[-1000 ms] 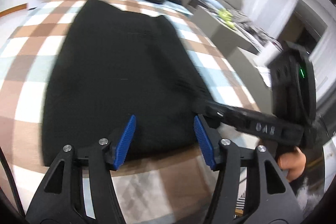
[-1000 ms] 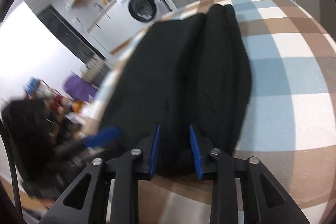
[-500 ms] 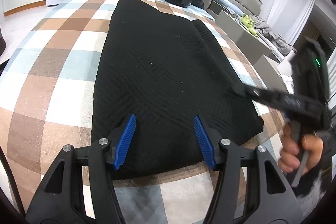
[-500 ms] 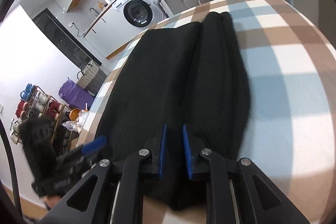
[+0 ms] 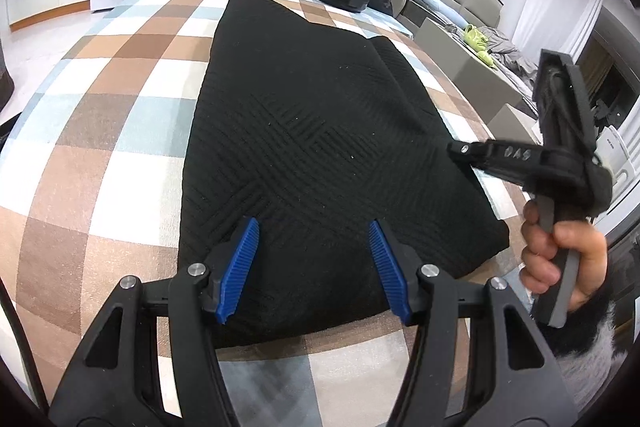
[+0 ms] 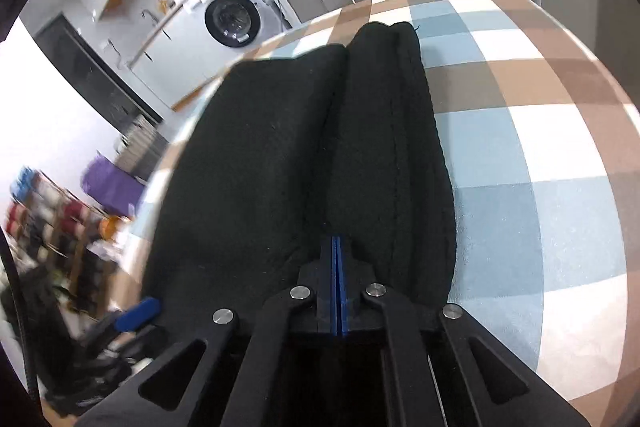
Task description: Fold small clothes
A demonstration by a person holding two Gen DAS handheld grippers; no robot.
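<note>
Lying flat on the checked tablecloth [image 5: 120,99], the black knitted garment [image 5: 312,131] is stretching its long axis straight away from both my tongs. My right gripper [image 6: 338,279] is pinching shut on fabric at the garment's near right edge, beside the folded ridge. My left gripper [image 5: 312,259] is hovering wide open over the near hem, gripping nothing. No containers are sitting on the cloth.

Lying flat on a table [image 5: 100,131] covered in brown, white and blue checks: a black knitted garment [image 5: 304,131], stretching ahead of the left gripper [image 5: 312,267], its right edge folded over.
</note>
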